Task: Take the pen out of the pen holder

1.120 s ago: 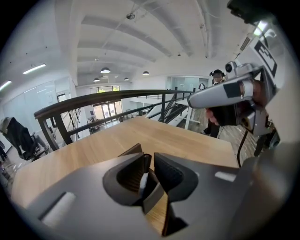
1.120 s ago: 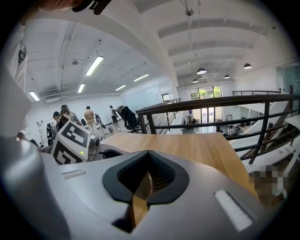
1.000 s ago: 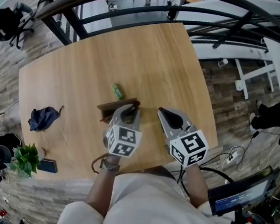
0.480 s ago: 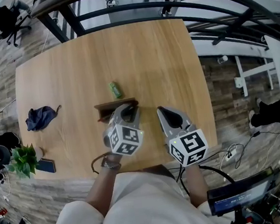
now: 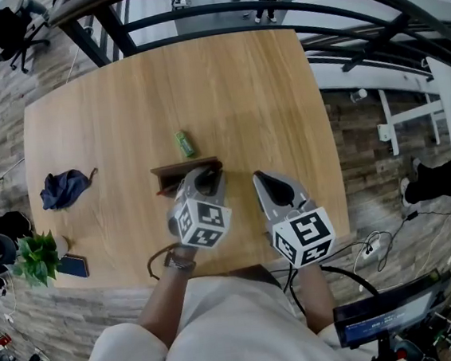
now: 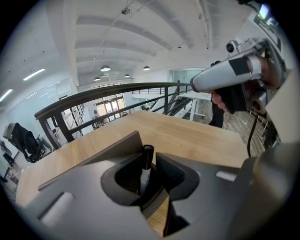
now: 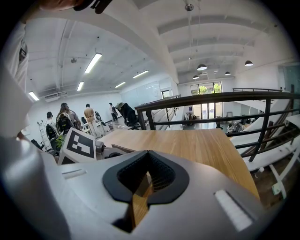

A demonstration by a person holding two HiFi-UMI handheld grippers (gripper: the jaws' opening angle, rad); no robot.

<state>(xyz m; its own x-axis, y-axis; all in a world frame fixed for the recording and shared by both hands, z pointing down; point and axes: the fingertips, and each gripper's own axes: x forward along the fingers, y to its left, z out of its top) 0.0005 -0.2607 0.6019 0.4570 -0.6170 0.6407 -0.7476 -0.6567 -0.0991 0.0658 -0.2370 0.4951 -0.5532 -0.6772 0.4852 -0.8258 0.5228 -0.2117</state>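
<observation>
**Left claw on the pen, lift comes next**

We have the left gripper (image 5: 206, 178) over the pen holder (image 5: 178, 173), which sits near the middle of the table (image 5: 225, 96), a bit toward 6 o'clock. The left gripper view shows the black pen (image 6: 147, 157) upright between the pads. The jaws are closed in on the barrel just under the cap, and it looks like contact on both sides. The jaws hide the lower barrel, but we judge the pen is in the holder, not out yet.

The right gripper (image 7: 143, 182) hovers at 3 o'clock of the left one. Its jaws are together on nothing, and only table wood shows through the slit.

Our read of the step: extraction.
- Pull straight up along the pen's axis with no tilt, or the barrel may bind on the holder wall and drag the box along.
- The holder looks light, so if it rises we pin its rim with the right gripper.
- The grip is high, so if the cap slips we regrip lower.
- Clear the rim fully before moving sideways.

The green item (image 5: 186, 144) at 12 o'clock of the holder and the dark cloth (image 5: 68, 189) at 9 o'clock are well apart from it and don't obstruct.
</observation>
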